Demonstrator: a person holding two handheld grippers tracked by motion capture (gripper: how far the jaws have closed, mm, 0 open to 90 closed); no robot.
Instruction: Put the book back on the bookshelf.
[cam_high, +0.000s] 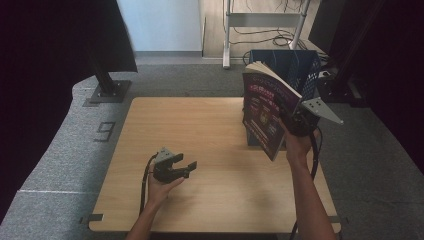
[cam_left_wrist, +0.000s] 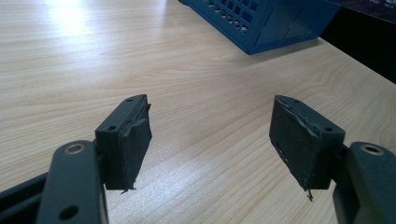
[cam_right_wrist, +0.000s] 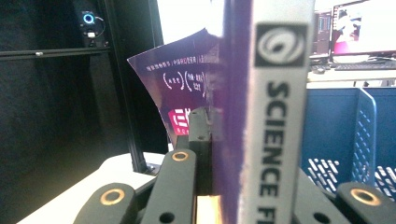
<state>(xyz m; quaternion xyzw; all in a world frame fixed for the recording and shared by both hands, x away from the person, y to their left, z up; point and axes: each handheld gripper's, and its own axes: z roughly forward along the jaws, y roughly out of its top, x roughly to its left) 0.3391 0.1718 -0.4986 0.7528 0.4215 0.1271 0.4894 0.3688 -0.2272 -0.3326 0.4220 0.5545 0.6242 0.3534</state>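
Observation:
A thick purple book (cam_high: 267, 112) is held up off the wooden table (cam_high: 200, 145), tilted, in front of a blue crate (cam_high: 295, 67). My right gripper (cam_high: 296, 122) is shut on the book near its spine. In the right gripper view the book's spine (cam_right_wrist: 275, 116) reads "SCIENCE" and stands between the jaws, with its purple cover (cam_right_wrist: 180, 81) fanning left. My left gripper (cam_high: 187, 167) hovers low over the table's front left part, open, nothing between its pads (cam_left_wrist: 133, 140). In the left gripper view the blue crate (cam_left_wrist: 261, 21) lies ahead.
A black stand base (cam_high: 107, 90) sits on the grey floor left of the table. A white frame leg and cables (cam_high: 227, 35) are behind the table. Dark curtains hang at both sides. Bare table top (cam_left_wrist: 93, 60) spreads ahead of the left gripper.

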